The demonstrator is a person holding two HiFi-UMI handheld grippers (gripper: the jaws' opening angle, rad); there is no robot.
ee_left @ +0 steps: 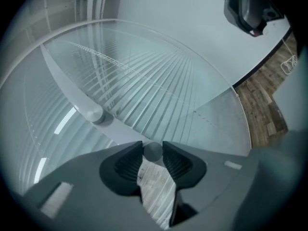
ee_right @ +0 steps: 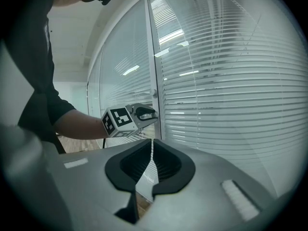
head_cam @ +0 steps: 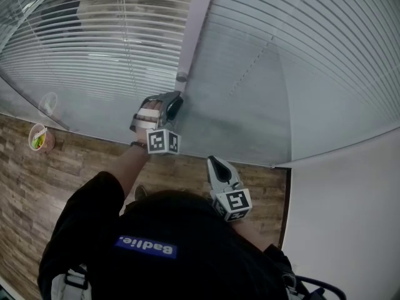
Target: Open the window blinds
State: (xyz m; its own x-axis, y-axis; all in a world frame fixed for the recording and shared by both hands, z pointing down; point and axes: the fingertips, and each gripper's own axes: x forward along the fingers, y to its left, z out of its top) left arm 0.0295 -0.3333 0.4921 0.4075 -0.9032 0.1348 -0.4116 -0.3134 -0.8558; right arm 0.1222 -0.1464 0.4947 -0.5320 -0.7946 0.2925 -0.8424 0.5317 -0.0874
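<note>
Head view: left gripper (head_cam: 174, 104) at centre, on the post (head_cam: 199, 11) betw. blinds (head_cam: 312, 61) filling the top, right gripper (head_cam: 214, 163) lower centre; left gripper view: jaws clamped on round knob (ee_left: 153, 151), bottom centre; right gripper view: jaws pinched together, nothing betw. them.

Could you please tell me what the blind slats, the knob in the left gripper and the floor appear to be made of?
Blind slats: thin, pale, smooth strips with a soft sheen, likely painted metal or plastic.
Knob clamped by the left gripper: small, round, matte grey, plastic or metal; the look leaves it open.
Floor: brown planks with visible grain, wood or wood-look laminate.
</note>
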